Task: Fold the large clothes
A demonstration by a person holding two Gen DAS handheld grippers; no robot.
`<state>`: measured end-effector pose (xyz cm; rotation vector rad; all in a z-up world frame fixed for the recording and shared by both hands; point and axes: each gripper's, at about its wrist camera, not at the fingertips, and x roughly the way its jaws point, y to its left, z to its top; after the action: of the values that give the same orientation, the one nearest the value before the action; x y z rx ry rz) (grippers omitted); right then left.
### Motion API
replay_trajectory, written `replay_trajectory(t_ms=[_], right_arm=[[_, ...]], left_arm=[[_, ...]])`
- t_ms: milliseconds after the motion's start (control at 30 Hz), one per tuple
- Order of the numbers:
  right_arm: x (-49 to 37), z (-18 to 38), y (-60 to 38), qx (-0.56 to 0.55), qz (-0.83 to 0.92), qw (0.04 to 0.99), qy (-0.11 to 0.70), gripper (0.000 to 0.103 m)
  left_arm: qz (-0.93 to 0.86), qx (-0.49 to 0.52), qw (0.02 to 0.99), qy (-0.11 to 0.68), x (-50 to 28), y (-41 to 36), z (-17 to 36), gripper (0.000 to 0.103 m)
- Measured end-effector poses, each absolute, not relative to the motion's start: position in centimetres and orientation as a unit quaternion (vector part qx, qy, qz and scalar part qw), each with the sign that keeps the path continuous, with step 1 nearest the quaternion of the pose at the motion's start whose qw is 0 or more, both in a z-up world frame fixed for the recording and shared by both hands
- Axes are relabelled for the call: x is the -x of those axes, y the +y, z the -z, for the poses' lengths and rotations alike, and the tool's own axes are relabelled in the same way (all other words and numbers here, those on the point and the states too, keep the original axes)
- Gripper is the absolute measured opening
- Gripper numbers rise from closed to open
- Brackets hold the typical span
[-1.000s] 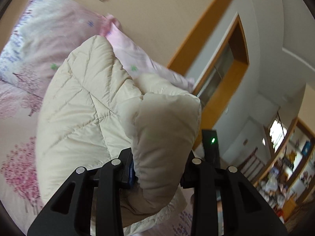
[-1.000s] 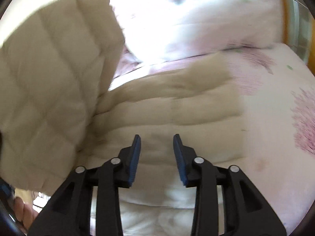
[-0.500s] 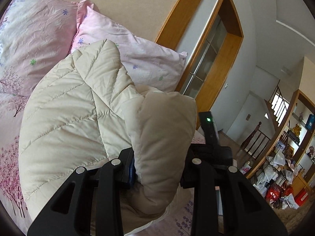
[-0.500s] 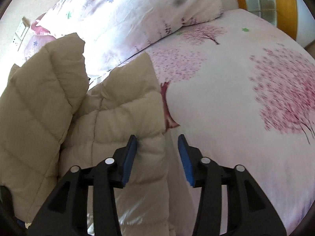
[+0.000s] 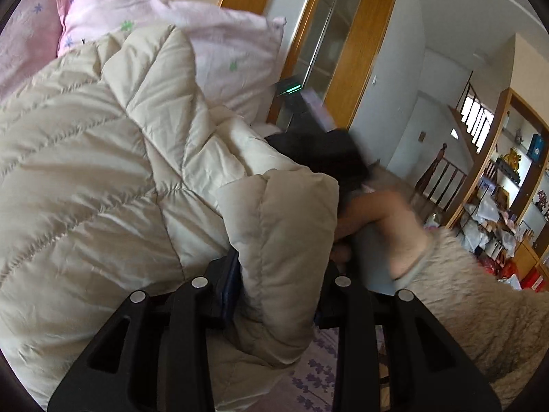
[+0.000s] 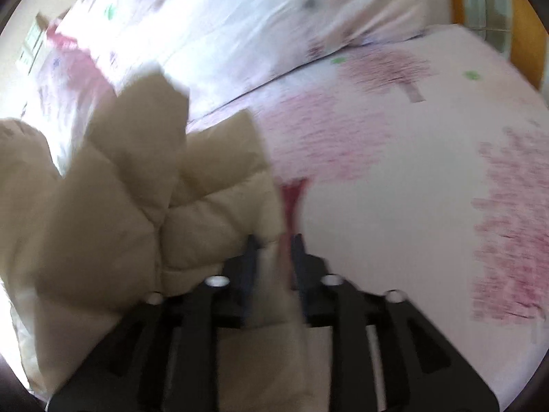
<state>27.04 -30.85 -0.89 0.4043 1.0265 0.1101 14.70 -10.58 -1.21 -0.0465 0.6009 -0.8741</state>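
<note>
A: Where was the padded jacket (image 5: 103, 178)?

B: Bunched between the fingers of the left tool (image 5: 274, 295), which was clamped on a thick fold. The rest spread left of that tool and ahead to the pink pillow (image 5: 219, 51).

A: And the right tool (image 6: 272, 257)?

B: Its fingers had narrowed since half a second before, pinching the jacket's right edge (image 6: 271, 206). The view was blurred, so contact was hard to judge.

A: Any open room?

B: Right of the right tool, the flowered bed sheet (image 6: 394, 206) lay bare. The person's right hand (image 5: 377, 219) now sat just right of the left tool, closer than earlier.

A: Readable writing?

B: None I could make out.
</note>
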Motion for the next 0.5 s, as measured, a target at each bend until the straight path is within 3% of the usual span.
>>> replay_trajectory(t_ms=[200,333,500], right_arm=[[-22.7,-4.0,-33.8,-0.264,-0.126,0.855,0.429,0.058],[-21.6,-6.7,-31.1,-0.230,-0.206,0.859,0.408,0.062],[-23.2,-5.3,-26.0,-0.156,-0.224,0.843,0.463,0.060]], left_arm=[[0.401,-0.032,0.869,0.290,-14.1,-12.0,2.3,0.036],[0.395,-0.062,0.871,0.285,-13.4,-12.9,2.7,0.040],[0.390,-0.095,0.872,0.281,-12.8,-13.7,3.1,0.042]])
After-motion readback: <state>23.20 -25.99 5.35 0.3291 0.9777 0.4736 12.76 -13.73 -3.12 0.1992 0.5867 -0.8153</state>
